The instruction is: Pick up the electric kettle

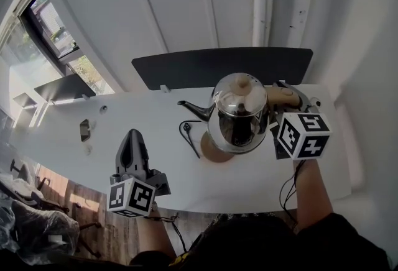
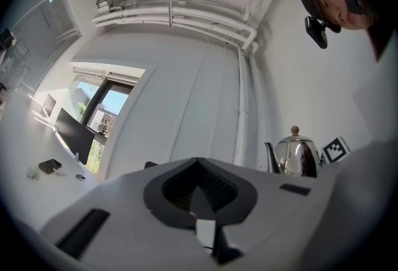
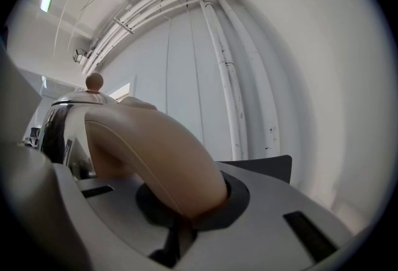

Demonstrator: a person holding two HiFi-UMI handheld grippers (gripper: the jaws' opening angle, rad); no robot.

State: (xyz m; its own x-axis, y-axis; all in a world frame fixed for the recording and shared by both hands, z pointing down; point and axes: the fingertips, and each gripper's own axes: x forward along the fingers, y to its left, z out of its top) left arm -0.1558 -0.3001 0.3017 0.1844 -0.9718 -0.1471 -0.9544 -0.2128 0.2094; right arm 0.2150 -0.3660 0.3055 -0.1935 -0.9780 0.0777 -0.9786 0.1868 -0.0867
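Observation:
A shiny steel electric kettle (image 1: 239, 114) with a knobbed lid stands on the white table (image 1: 155, 170), its spout pointing left. A round brown base (image 1: 213, 151) shows under its near left edge. My right gripper (image 1: 291, 99) is shut on the kettle's tan handle (image 1: 281, 96); in the right gripper view that handle (image 3: 155, 151) fills the notch of the jaws (image 3: 185, 217), with the steel body (image 3: 59, 130) to the left. My left gripper (image 1: 132, 140) rests on the table to the kettle's left, shut and holding nothing. The left gripper view shows the kettle (image 2: 297, 155) far off to the right.
A black cable (image 1: 189, 137) lies on the table by the base. A dark panel (image 1: 224, 66) stands along the table's far edge. A small black object (image 1: 85, 130) lies at far left. White wall and pipes behind; the table's front edge is near me.

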